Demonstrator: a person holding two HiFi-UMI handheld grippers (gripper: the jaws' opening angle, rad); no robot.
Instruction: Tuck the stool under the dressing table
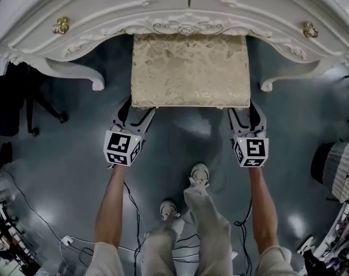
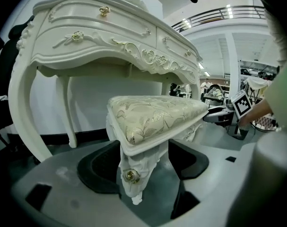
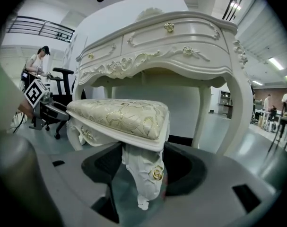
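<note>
While the left gripper (image 1: 138, 112) and the right gripper (image 1: 243, 114) are each clamped on one of the near legs of the stool (image 1: 190, 71), its seat sits square to the opening of the dressing table (image 1: 105, 16). Only the far edge meets the carved front, and nearly all the cushion is out over the floor (image 1: 65, 148). So the lining-up looks done and, by my reading, the push itself is what's left: straight in between the table's curved legs.

The stool (image 1: 190, 68) wears shiny brocade cloth; the dressing table (image 1: 105, 16) is smooth, glossy white
</note>
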